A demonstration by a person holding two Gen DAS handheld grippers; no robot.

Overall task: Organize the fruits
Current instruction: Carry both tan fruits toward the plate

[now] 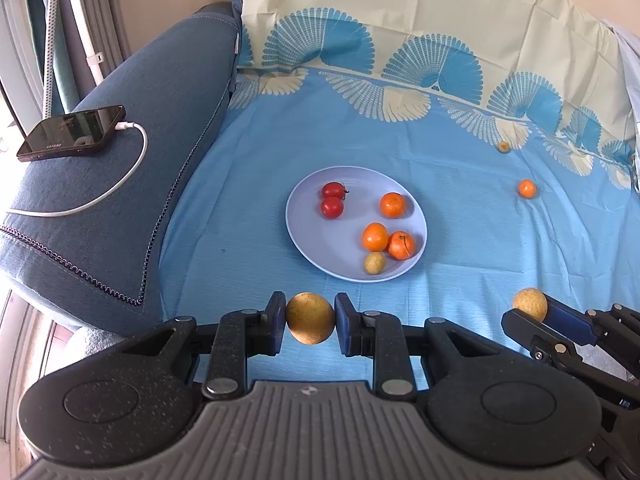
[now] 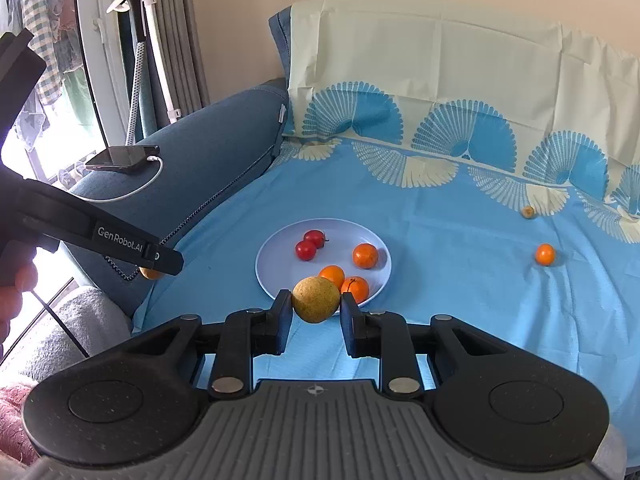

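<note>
Nearest the lens, a round, yellow-brown, rough-skinned fruit [image 1: 310, 319] is pinched between the blue pads of the left claw [image 1: 310, 320], held just short of the near rim of the pale lilac round plate [image 1: 312, 216] that rests on the light blue patterned bedsheet [image 1: 480, 240]. A second yellow-brown round fruit [image 2: 316, 299] is likewise clamped by the right claw [image 2: 316, 308], which in its own view overlaps the plate's near edge. Already on the plate are two red cherry tomatoes [image 1: 332, 200], three small orange tangerines [image 1: 376, 236] and one small tan fruit [image 1: 375, 263]. A further small orange tangerine [image 1: 527, 189] and a small brownish fruit [image 1: 503, 146] are left loose on the sheet, well apart from the plate. The step in hand is judged to be delivery of both held fruits. It would best be done by carrying each over a bare patch of plate, lowering it close to the surface before the pads are parted, so rolling is limited and the settled fruit is not knocked.
</note>
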